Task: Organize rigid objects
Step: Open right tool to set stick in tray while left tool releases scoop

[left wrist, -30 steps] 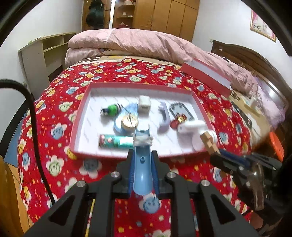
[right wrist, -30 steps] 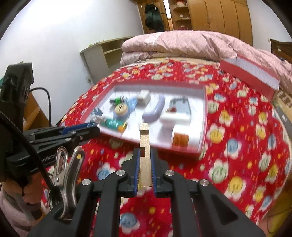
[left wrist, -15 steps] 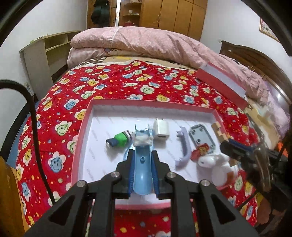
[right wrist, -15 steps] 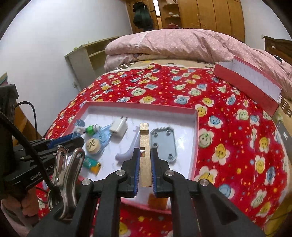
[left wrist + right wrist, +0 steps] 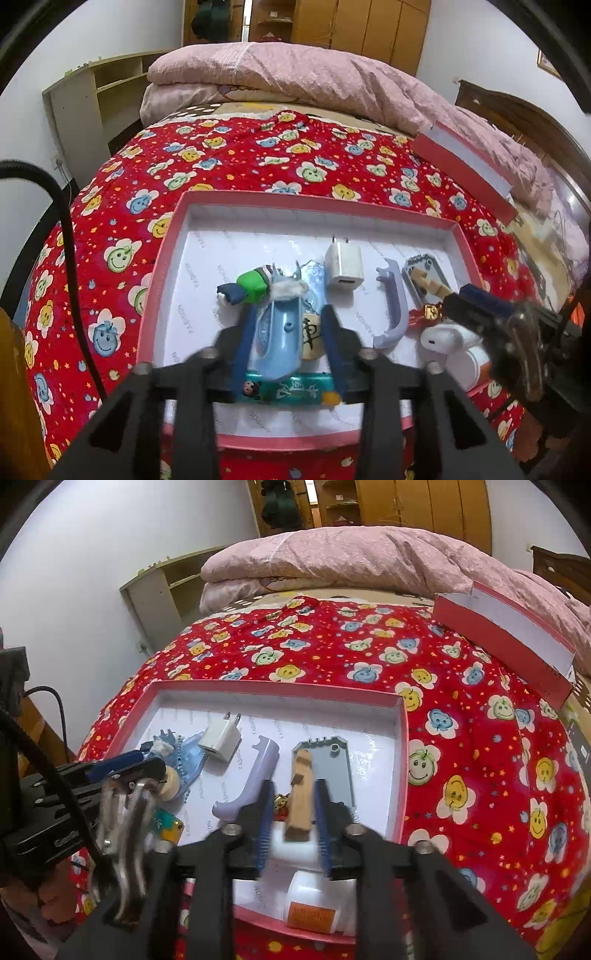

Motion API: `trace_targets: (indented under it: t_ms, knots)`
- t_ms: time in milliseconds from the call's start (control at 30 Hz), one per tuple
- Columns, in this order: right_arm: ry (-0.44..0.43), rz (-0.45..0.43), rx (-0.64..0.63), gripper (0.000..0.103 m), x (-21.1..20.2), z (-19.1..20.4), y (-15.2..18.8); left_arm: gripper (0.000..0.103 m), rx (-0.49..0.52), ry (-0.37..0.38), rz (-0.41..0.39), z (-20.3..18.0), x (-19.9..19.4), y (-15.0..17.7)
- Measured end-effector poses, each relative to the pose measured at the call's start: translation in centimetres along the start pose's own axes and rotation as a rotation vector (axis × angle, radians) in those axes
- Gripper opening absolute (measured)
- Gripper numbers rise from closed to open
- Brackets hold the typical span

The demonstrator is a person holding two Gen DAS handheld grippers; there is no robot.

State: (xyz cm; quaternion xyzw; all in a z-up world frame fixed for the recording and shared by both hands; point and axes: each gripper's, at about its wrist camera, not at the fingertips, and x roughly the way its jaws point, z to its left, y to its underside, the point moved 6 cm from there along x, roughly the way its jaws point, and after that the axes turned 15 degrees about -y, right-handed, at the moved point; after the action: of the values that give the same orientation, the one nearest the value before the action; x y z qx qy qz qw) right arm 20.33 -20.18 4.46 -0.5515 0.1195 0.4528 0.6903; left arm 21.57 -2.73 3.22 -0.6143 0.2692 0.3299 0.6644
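Over the tray [image 5: 173,236], both grippers, left [image 5: 288,332] and right [image 5: 291,812], gape, shoe [image 5: 277,343] and block [image 5: 299,797] freed; lift straight up so neither snags.

Tray [image 5: 173,236] far end free; near half cluttered

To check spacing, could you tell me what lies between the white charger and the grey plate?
The curved lilac plastic piece, seen in both wrist views.

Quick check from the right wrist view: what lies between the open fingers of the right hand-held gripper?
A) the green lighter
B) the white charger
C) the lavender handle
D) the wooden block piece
D: the wooden block piece sits loose between the spread fingers of the right hand-held gripper, above the gray plate in the pink tray.
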Motion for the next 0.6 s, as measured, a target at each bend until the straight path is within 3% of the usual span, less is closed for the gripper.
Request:
trace_targets:
  t_ms: [167,400,600]
  knots:
    - [0.000,-0.010,0.003,0.039,0.6,-0.3,0.1,0.051,-0.012,-0.009,-0.001,0.3,0.4,-0.4]
    - [0.008,-0.036,-0.009,0.041,-0.1,0.1,-0.1,0.052,0.015,-0.030,0.004,-0.1,0.4,0.0]
    - [-0.026,-0.074,-0.042,0.041,-3.3,2.6,-1.1,0.052,0.015,-0.031,-0.036,0.6,-2.8,-0.2]
